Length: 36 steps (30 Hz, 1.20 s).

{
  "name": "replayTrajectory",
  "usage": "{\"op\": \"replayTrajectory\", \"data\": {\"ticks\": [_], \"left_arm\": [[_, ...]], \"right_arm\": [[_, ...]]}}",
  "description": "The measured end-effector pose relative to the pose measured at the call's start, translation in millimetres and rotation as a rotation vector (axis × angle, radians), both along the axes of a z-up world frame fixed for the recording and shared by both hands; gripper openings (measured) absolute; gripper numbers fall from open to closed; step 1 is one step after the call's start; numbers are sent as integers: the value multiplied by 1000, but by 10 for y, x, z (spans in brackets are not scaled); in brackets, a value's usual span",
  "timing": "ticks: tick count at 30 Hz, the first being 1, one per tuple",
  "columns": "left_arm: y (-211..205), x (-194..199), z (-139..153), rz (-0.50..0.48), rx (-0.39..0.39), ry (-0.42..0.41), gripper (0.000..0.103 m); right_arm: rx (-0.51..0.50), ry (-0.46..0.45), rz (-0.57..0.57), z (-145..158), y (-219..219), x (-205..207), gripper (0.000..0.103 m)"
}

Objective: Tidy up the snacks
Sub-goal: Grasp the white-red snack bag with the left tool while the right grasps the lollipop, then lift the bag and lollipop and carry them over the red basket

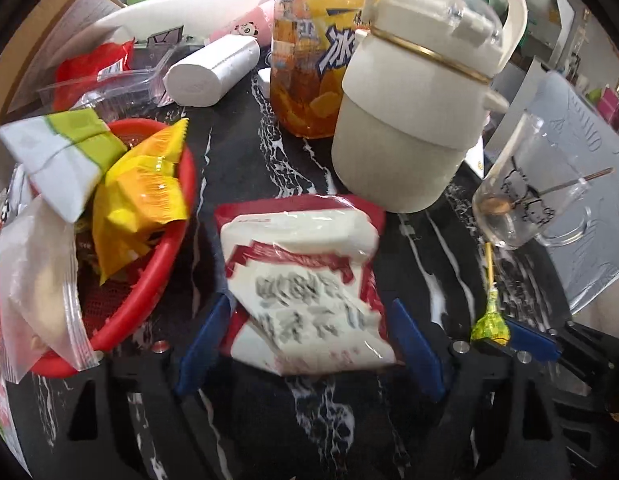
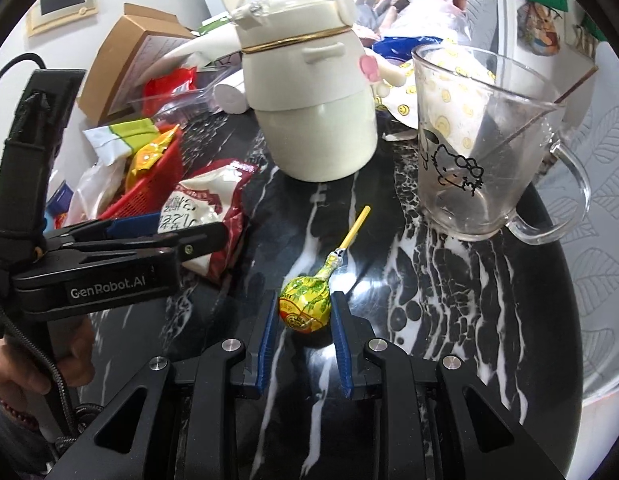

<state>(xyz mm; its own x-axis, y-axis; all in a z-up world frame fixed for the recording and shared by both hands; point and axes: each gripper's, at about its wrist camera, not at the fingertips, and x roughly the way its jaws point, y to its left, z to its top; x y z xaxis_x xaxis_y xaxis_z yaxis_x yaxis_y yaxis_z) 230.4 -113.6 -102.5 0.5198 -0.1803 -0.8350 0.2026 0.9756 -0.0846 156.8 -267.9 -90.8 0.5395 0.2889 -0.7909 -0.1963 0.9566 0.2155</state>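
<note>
A red-and-white snack packet [image 1: 305, 288] lies between the blue fingers of my left gripper [image 1: 309, 302], over the black marble table. The jaws stand wide and the pads do not press on it, so the gripper is open. To its left, the red basket [image 1: 181, 216] holds a yellow packet [image 1: 141, 200], a green-and-white packet [image 1: 65, 160] and other snacks. My right gripper [image 2: 303, 298] is shut on the head of a lollipop [image 2: 305, 304] in a yellow-green wrapper, its yellow stick pointing away. In the right wrist view the left gripper [image 2: 189, 224] reaches in from the left around the packet [image 2: 205, 196].
A cream kettle [image 1: 413, 120] stands just behind the packet, with an orange drink bottle [image 1: 305, 60] beside it. A glass mug [image 2: 481, 140] with a spoon is at the right. A white roll [image 1: 209, 72], a clear plastic box [image 1: 121, 88] and a cardboard box [image 2: 125, 64] crowd the back left.
</note>
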Motion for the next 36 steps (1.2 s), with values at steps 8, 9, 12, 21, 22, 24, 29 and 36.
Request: {"op": "replayTrajectory", "data": {"ticks": [8,9,12,21,22,24,29,36], "left_arm": [[-178,124,-146,-61,69,22,84],[-174,147,-169,-60,70,30,84],[-181,180,-183,-62,77,23,84],[-182,104,-148,-86,65,-1,66],[-188,89,-142,-93,66,0,65],[-198,39,-139,-111,66,2,64],[-210,-184,-117,-145,61,21,64],[-144,-554,-104,-166,64,51,64]], "right_arm": [[12,15,-4,-50,-68,57,26],[13,17,-5,-57,-77,60,26],[14,23,-11,-77,-90,74,26],[21,24,-10,-77,-126,77,26],[21,24,-10,-76,-124,78,26],[24,23,-11,-72,-126,66,26],[29,20,-12,-48,-128,-13,26],[30,21,-9,-18,-76,-211,26]]}}
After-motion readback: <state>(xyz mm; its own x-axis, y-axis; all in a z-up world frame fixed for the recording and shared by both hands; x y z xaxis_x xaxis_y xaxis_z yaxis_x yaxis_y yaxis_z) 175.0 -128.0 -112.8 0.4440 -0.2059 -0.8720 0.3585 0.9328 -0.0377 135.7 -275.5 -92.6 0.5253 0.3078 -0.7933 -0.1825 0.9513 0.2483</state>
